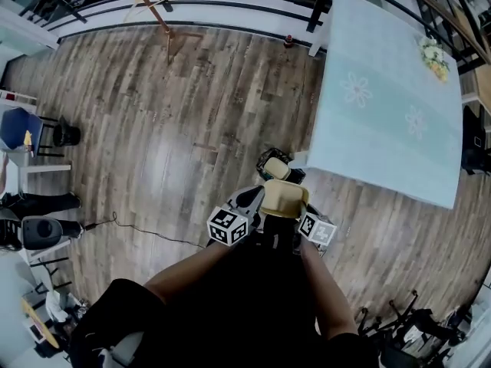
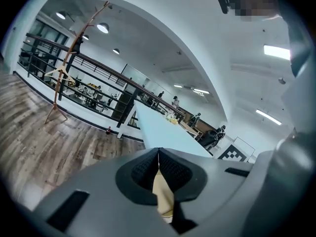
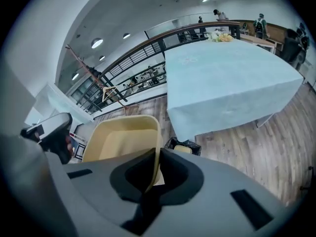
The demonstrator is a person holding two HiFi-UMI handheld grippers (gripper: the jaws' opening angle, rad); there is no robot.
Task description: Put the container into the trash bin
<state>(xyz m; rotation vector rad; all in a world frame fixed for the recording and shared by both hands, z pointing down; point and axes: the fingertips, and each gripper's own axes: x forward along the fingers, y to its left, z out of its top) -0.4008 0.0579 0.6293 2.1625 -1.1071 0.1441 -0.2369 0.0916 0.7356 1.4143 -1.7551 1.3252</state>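
The container (image 1: 284,198) hangs in mid-air at the centre of the head view, pinched from both sides. The left gripper (image 2: 159,169) is clamped on a thin beige wall of it, and the right gripper (image 3: 153,169) is clamped over the rim on the opposite side. In the right gripper view the open tub fills the left-centre of the frame.

The bin (image 1: 274,164) stands on the floor (image 1: 169,129) just above the container in the head view, beside the near corner of the table (image 1: 383,106). It has a dark liner and something pale already lying in it.

Likely troubles, as I judge them:

- **Thin grip.** Each hold is on a single wall edge (not under the base), so the wall may flex and slide out if the two hands pull apart or twist against each other.
- **Uneven letting go.** If one side frees first, the tub will probably swing on the other and drop askew.
- **Tight mouth.** The bin's opening looks no wider than the tub, so a flat drop could leave it perched on the rim or bounce it onto the floor. Tilting it to enter end-first seems safer.
- **Height.** The tub looks well above the bin. Dropped from here it could drift off line, and the table corner close by leaves little room on that side.
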